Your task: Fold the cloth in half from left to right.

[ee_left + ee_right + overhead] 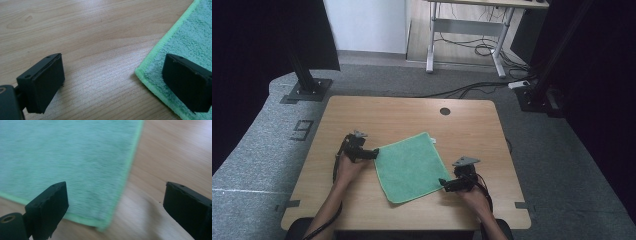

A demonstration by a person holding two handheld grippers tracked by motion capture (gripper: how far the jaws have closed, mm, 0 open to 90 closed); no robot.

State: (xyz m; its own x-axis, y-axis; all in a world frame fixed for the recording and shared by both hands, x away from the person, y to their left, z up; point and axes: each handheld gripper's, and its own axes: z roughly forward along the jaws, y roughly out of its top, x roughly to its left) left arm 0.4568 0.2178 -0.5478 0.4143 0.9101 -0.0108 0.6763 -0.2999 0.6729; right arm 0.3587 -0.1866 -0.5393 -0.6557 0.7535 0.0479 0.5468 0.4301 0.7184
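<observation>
Both jaws spread wide, the left gripper [374, 153] and right gripper [443, 183] flank opposite corners of the cloth [408, 166] at frame centre, grasping nothing.

One sign can be read: a large dark figure "9" [301, 130] marked on the grey floor [257, 150] just left of the desk [412, 112], seen in the high view. The green cloth's small white tag [433, 140] is too small to read
</observation>
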